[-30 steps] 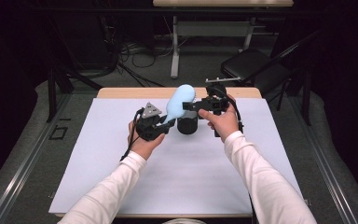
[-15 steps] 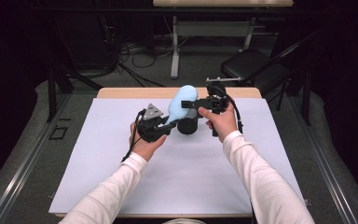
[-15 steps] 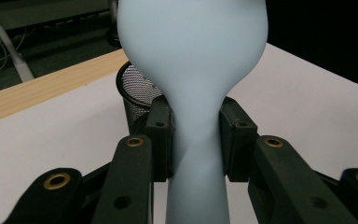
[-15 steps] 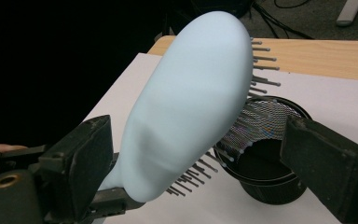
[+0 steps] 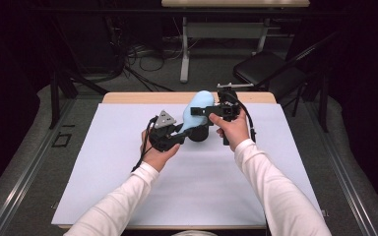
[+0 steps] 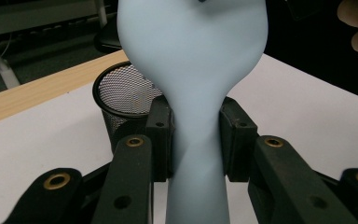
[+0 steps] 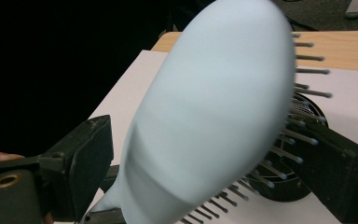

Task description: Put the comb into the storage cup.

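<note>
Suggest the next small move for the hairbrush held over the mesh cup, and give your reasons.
Probably open the right gripper. The left gripper already clamps the pale blue hairbrush by its handle, while the right one brackets the head, bristles against one jaw. Freed, the left could swing it toward the black mesh cup behind.

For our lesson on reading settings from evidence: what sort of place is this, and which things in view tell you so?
Probably a lab or recording studio rather than a home: a white-covered table set among dark surroundings, loose black cables on the grey floor, and a folding black chair behind.
</note>
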